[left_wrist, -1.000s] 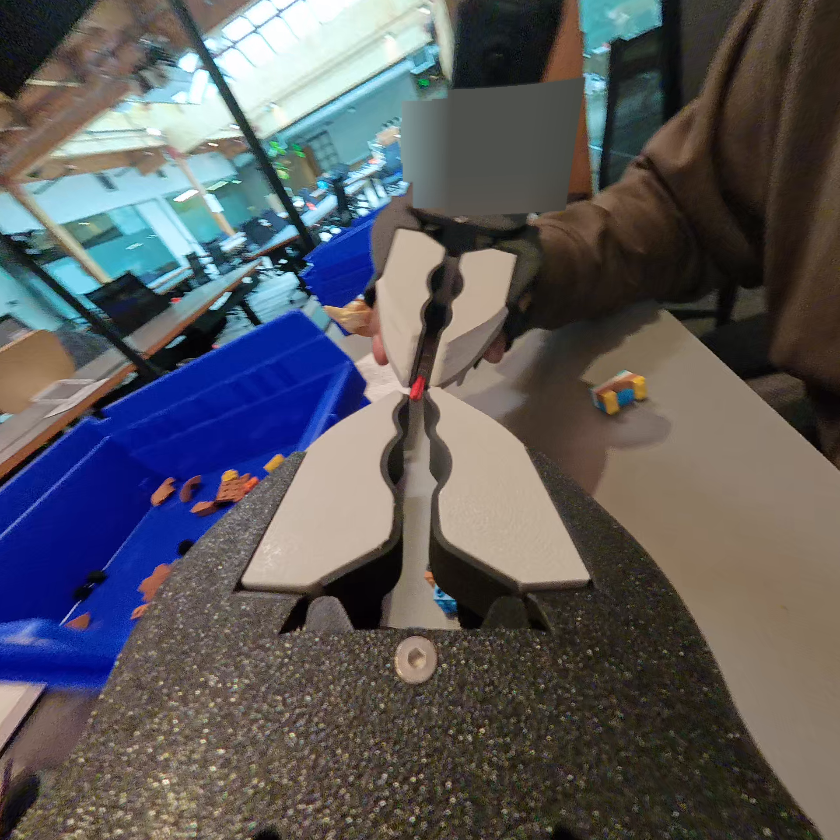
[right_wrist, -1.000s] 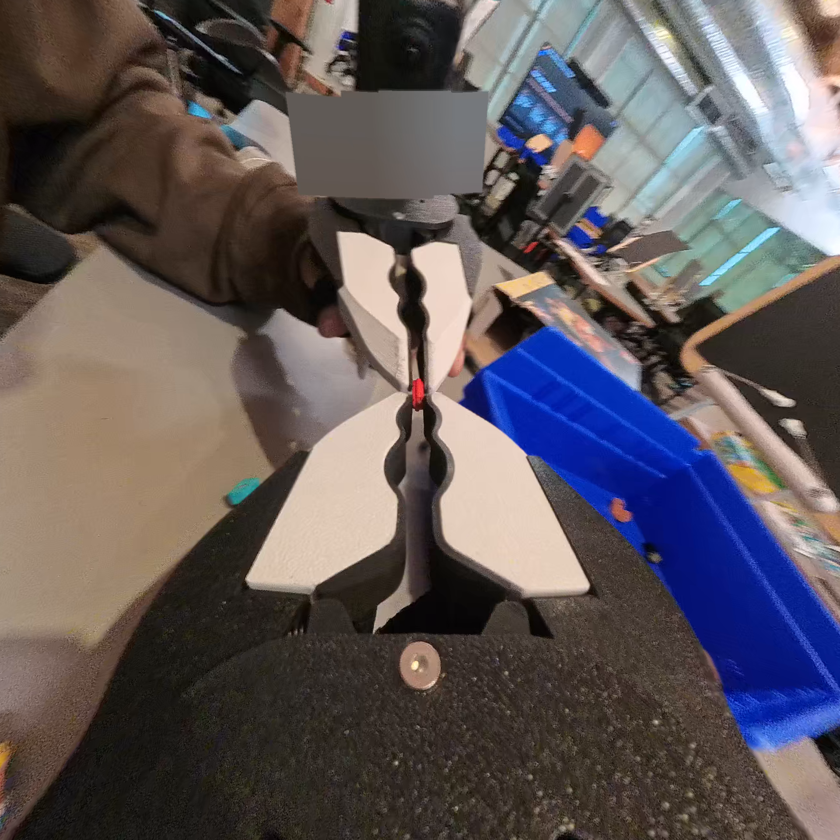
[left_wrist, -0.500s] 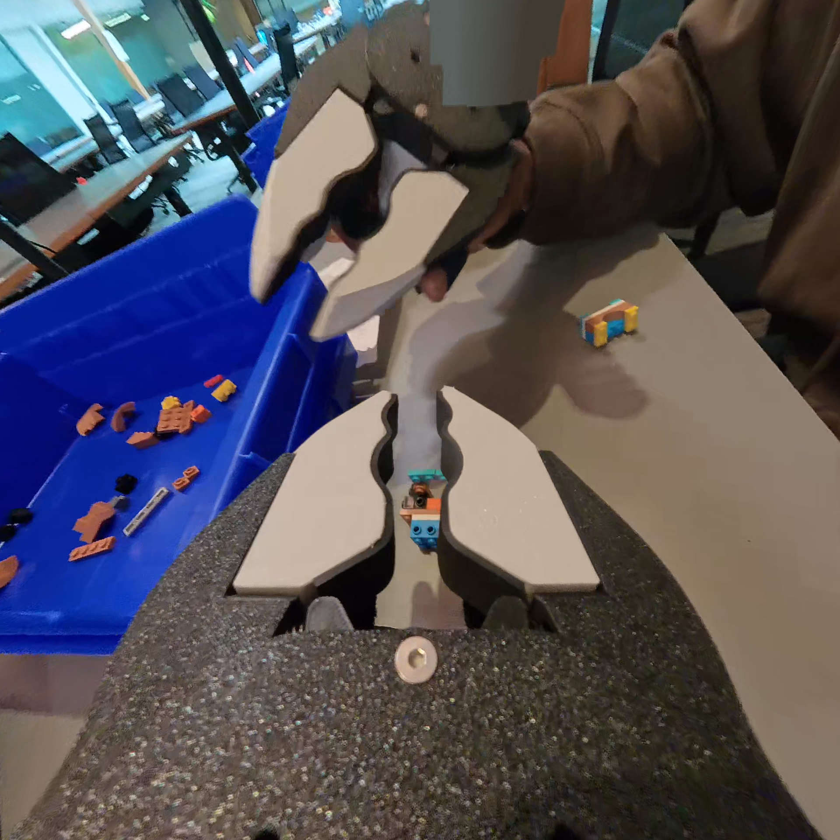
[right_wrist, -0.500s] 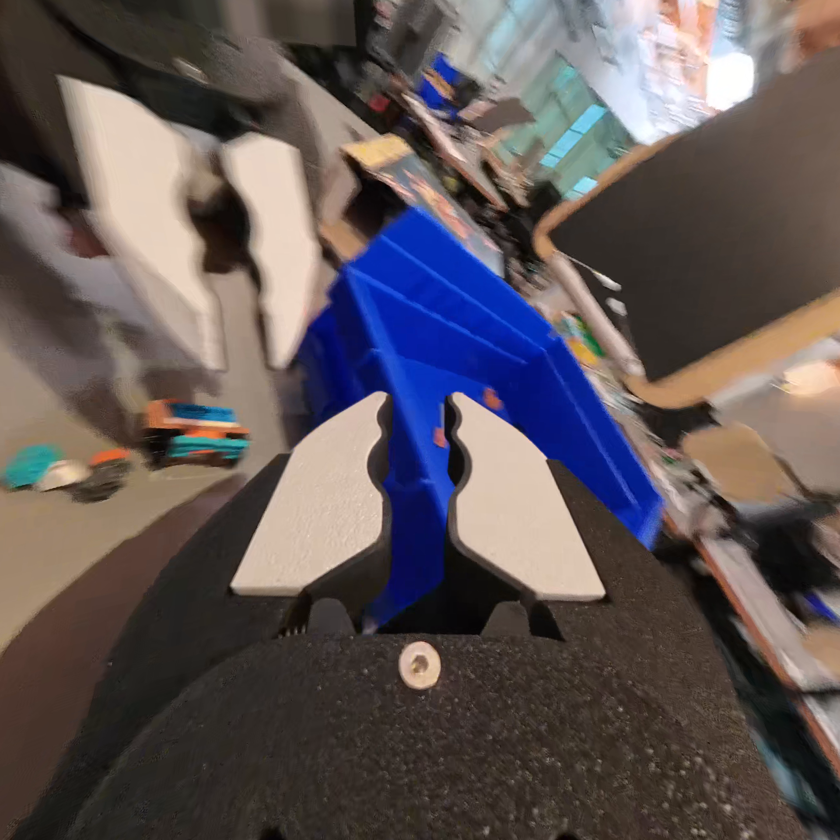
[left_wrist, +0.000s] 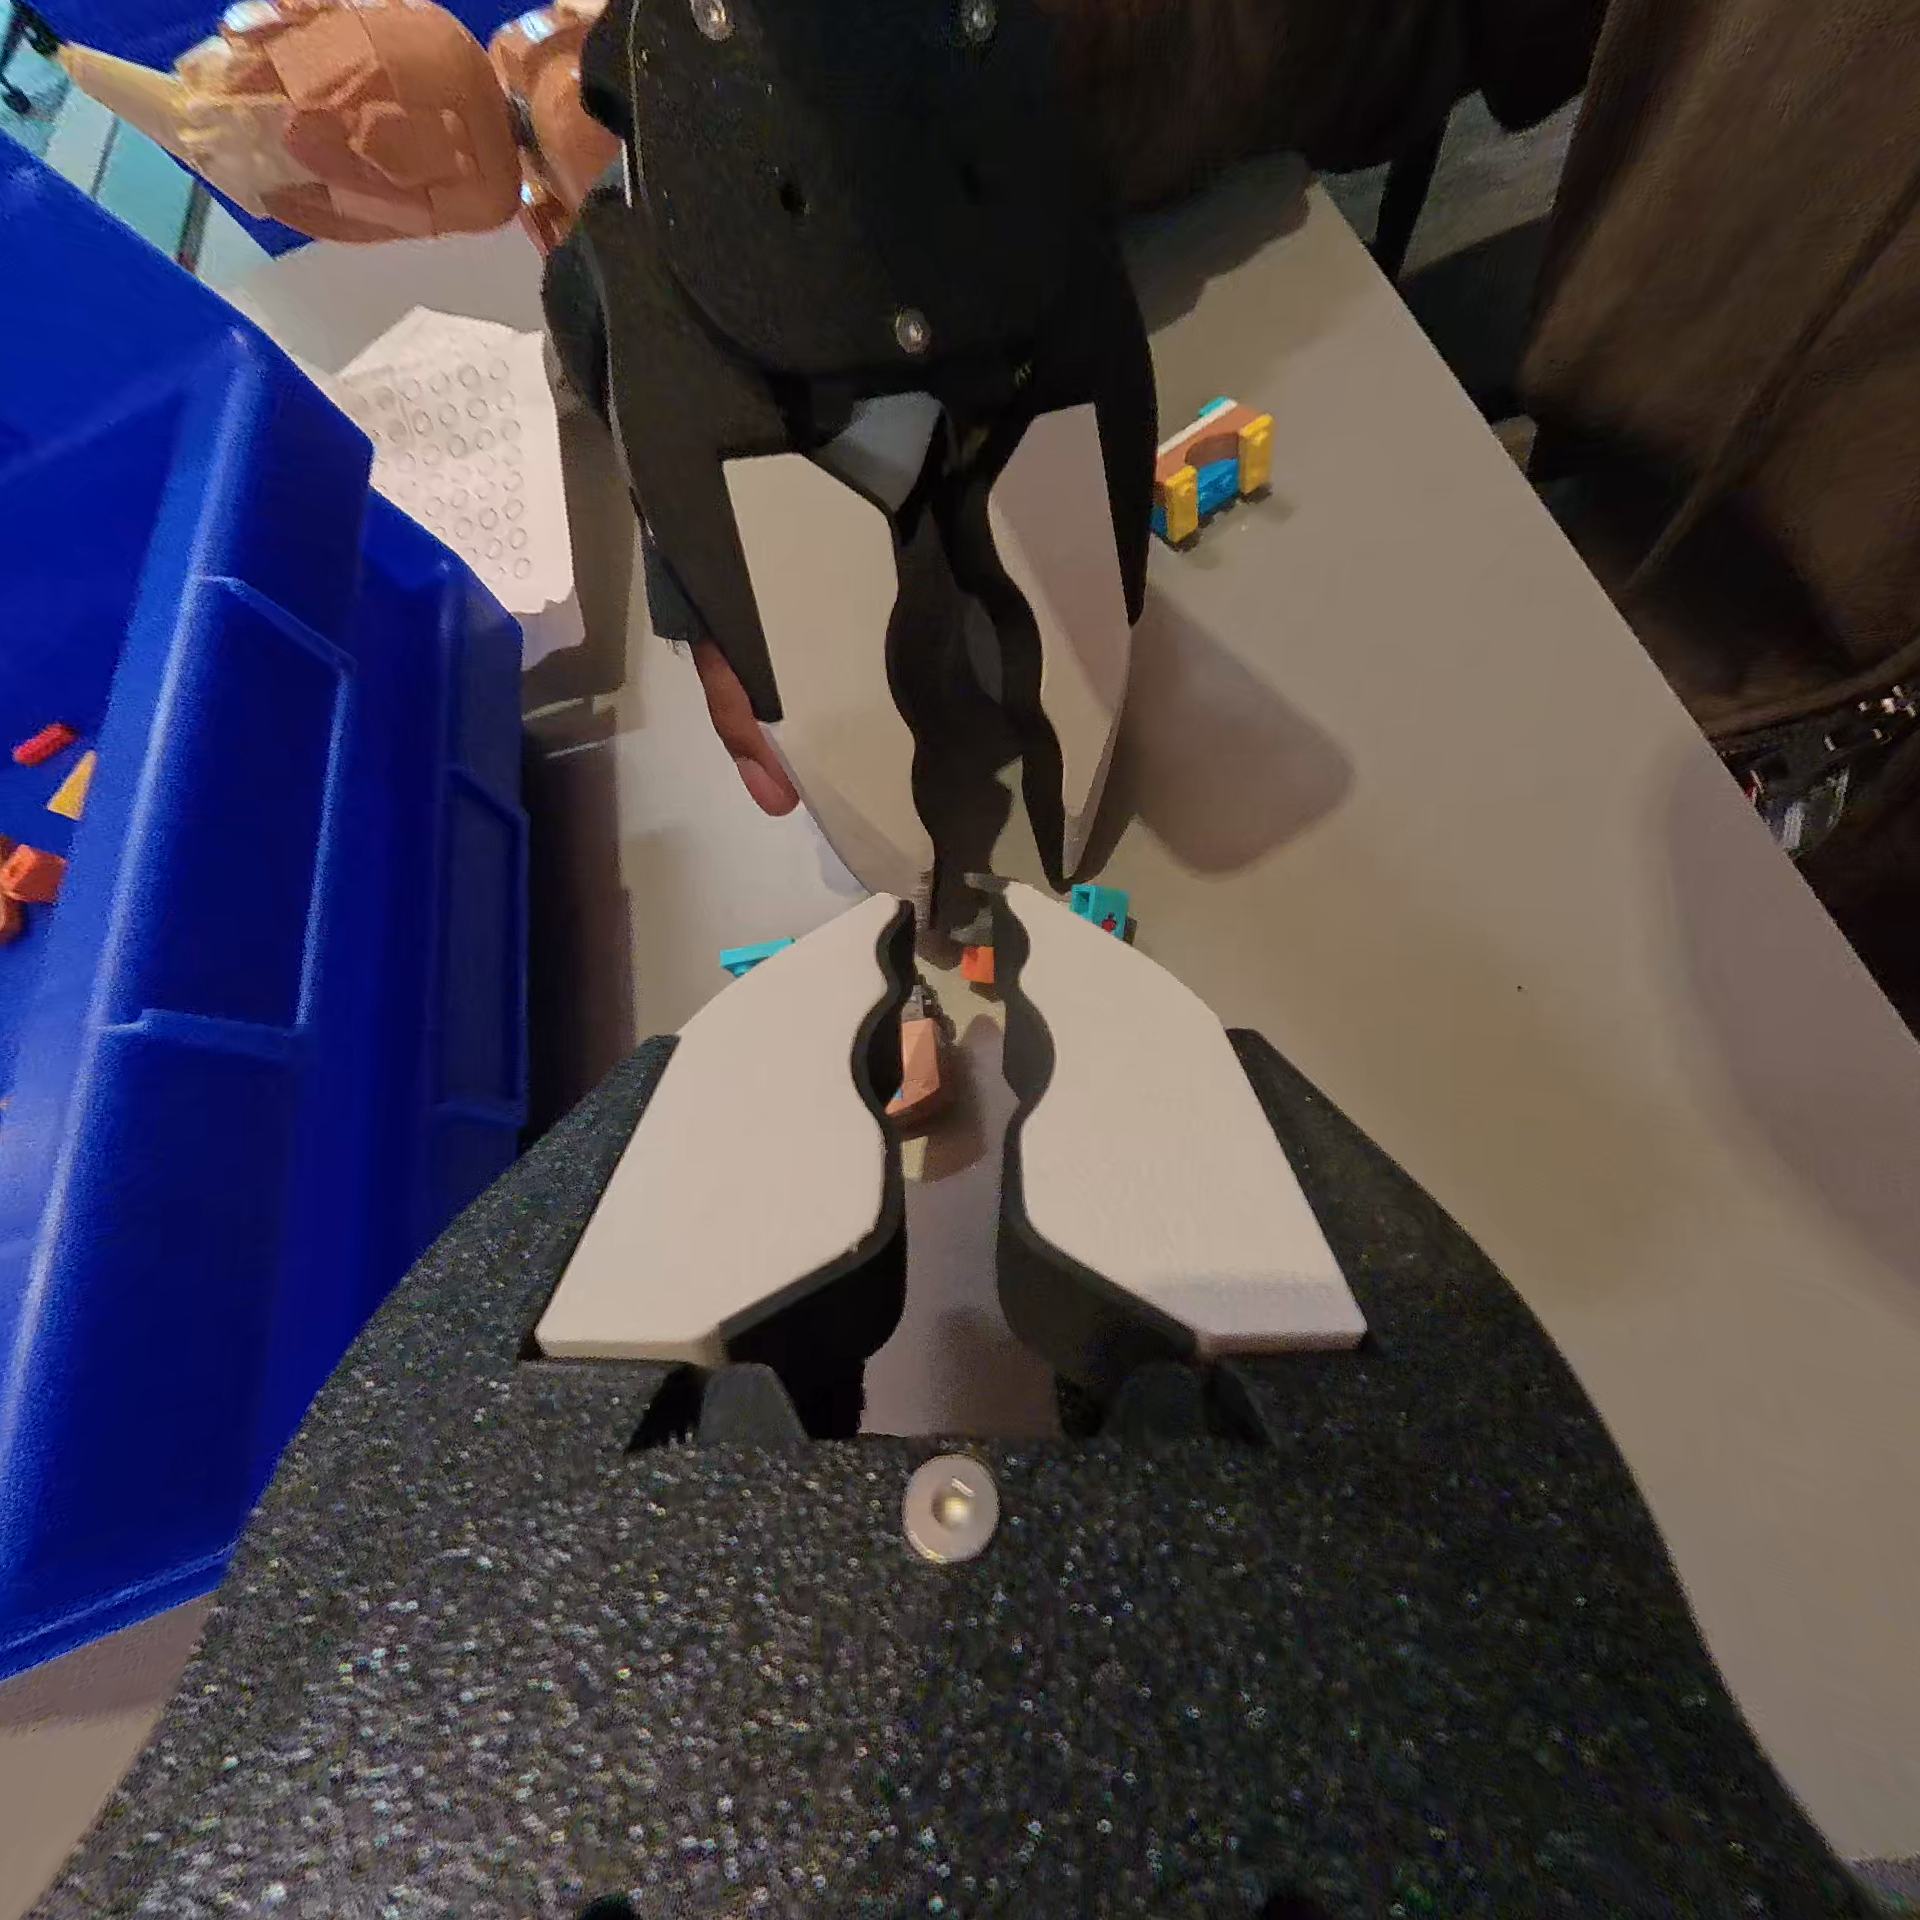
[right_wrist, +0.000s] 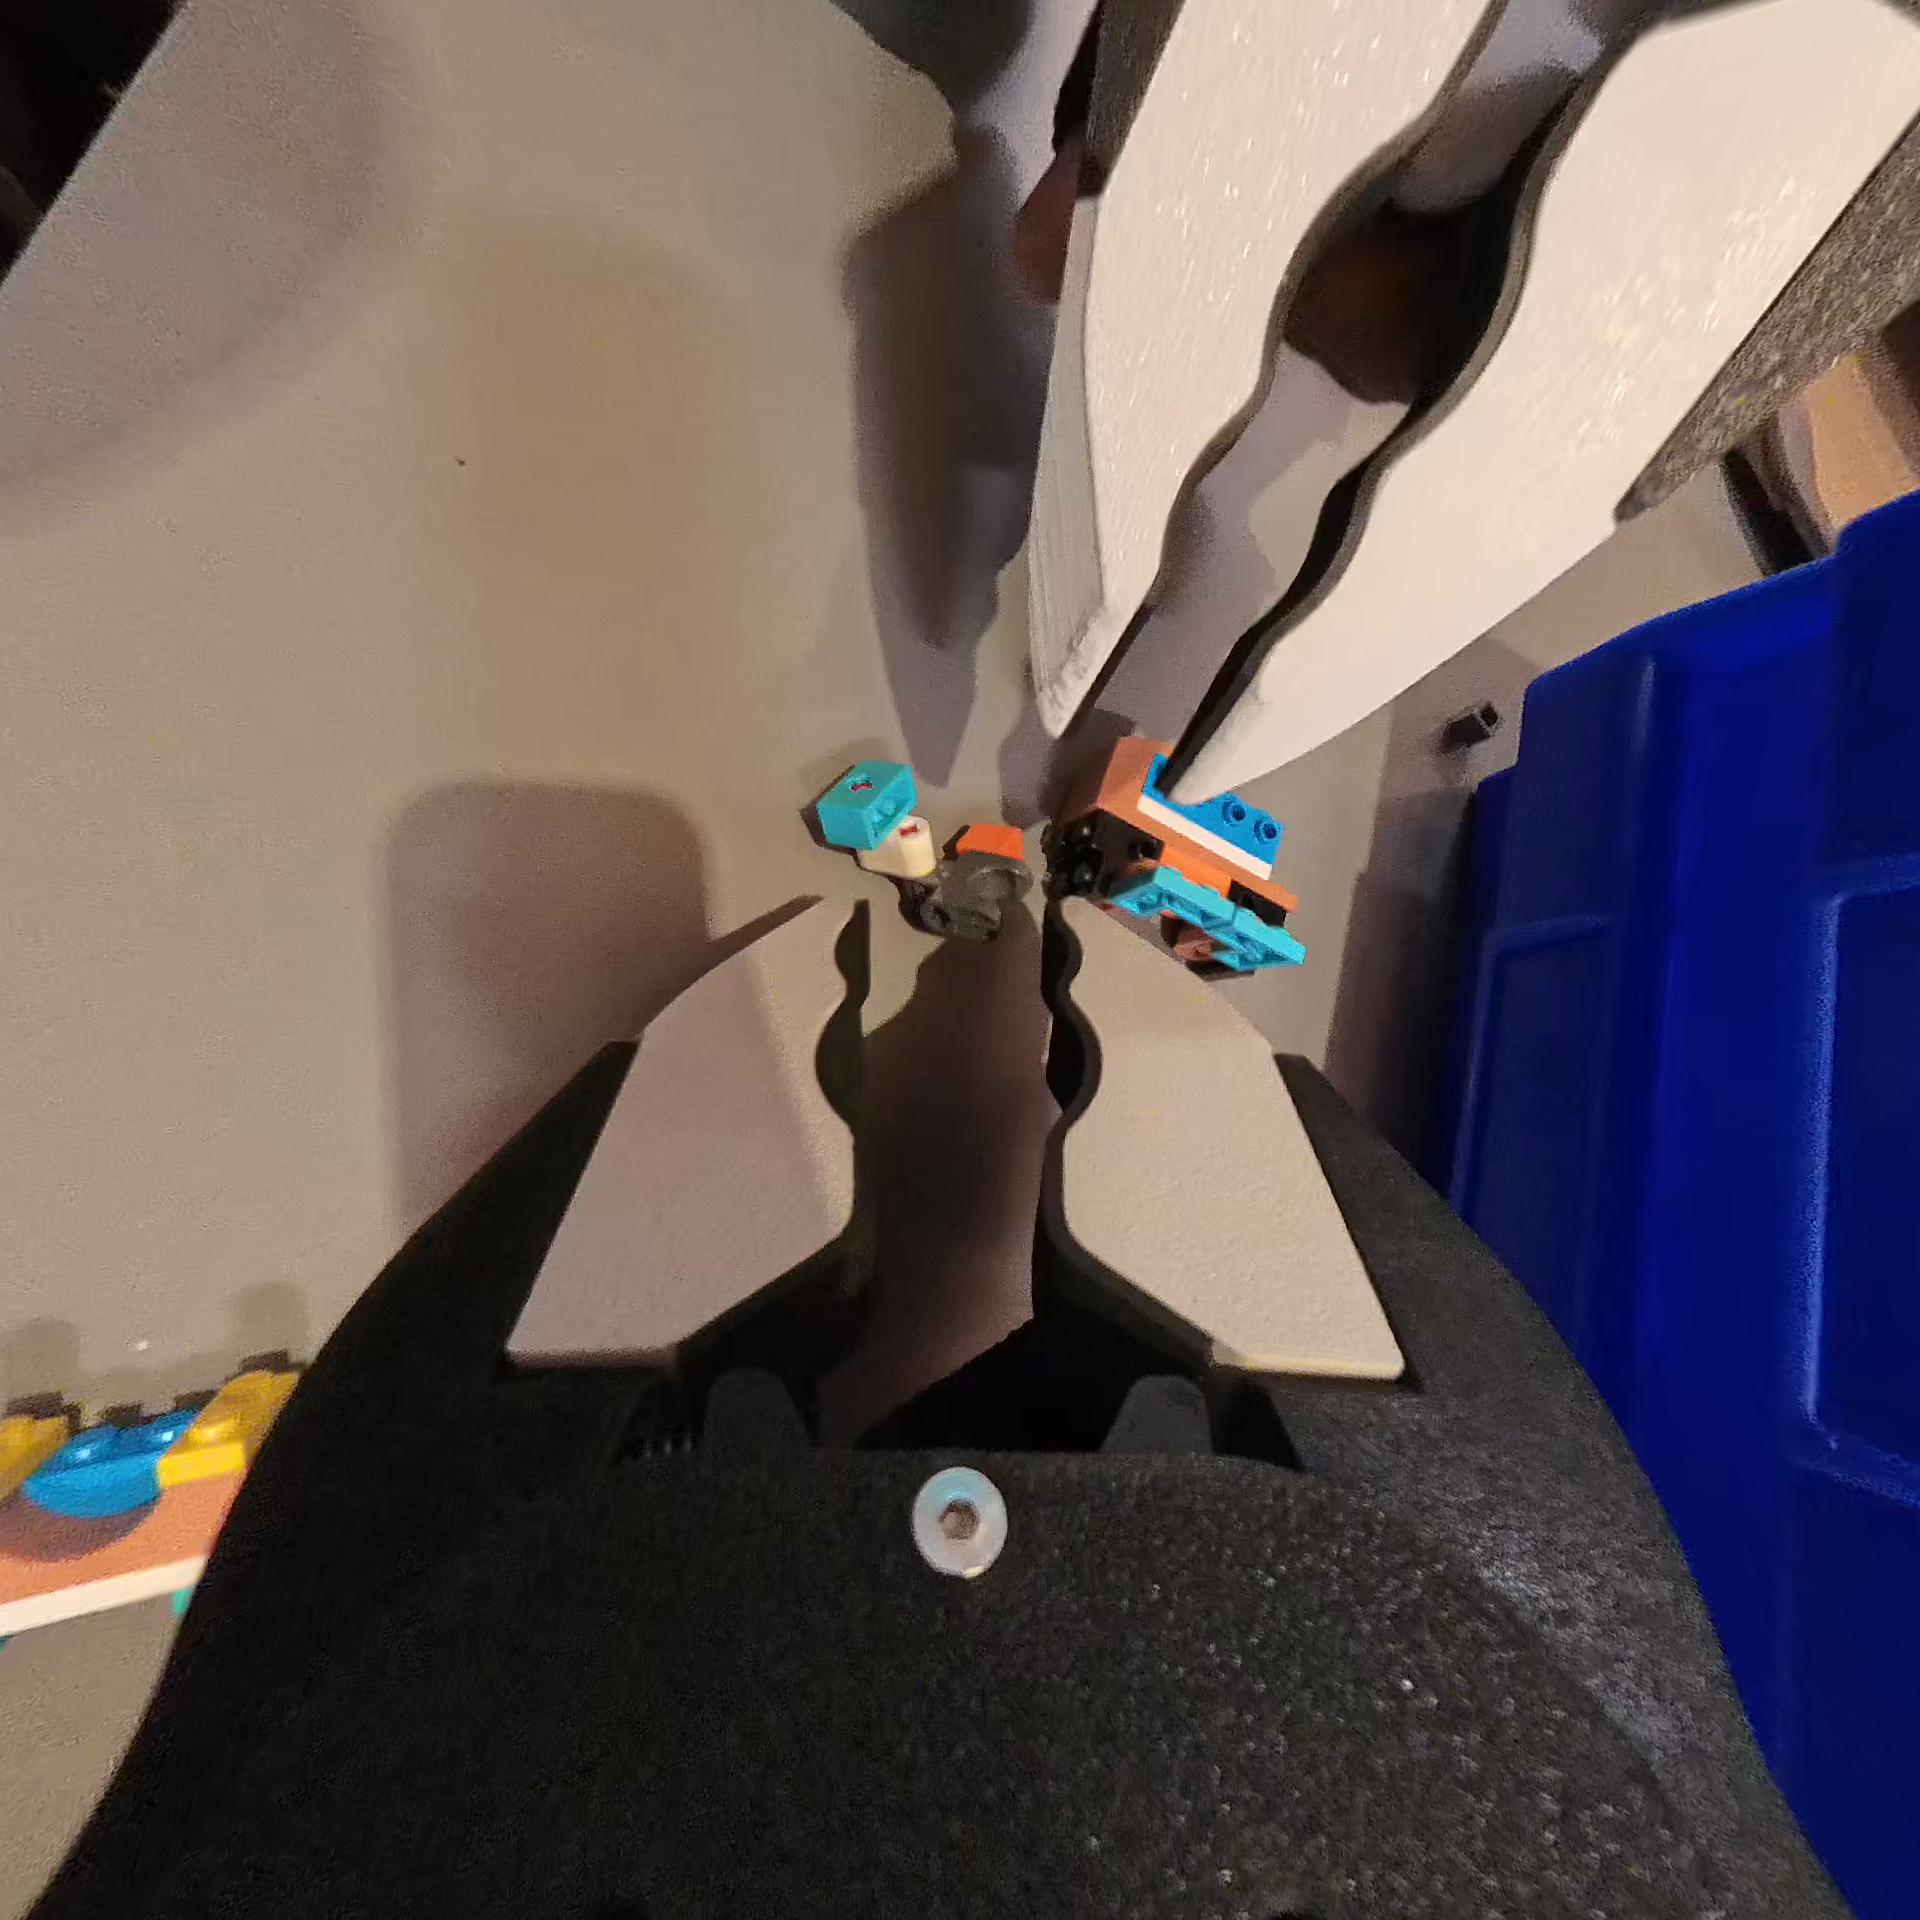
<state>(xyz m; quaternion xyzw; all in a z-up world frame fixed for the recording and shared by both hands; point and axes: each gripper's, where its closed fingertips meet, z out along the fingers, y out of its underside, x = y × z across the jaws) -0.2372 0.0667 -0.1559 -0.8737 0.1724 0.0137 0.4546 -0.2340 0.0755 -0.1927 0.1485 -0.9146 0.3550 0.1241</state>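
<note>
Left claw: fingers drawn close with a narrow slot between them. In the right wrist view its tips bear on the blue corner of the brick build. I cannot tell whether it is pinched or only touched.
Brick build: brown, blue, white, teal and black. It sits tilted on the table, just beside the blue bin.
Right claw: spread wide and carrying nothing. Its tips flank the grey piece of a loose cluster, without contact that I can confirm.
Loose cluster: a teal block, a cream piece, an orange one and a grey one, lying close against the build.
Contact quality, my judgement: the left tips meet one corner only, so the bearing is shallow. A squarer seat across a flat face would resist twisting.
Surroundings: a second small build stands well apart. A perforated white sheet lies by the bin.
</note>
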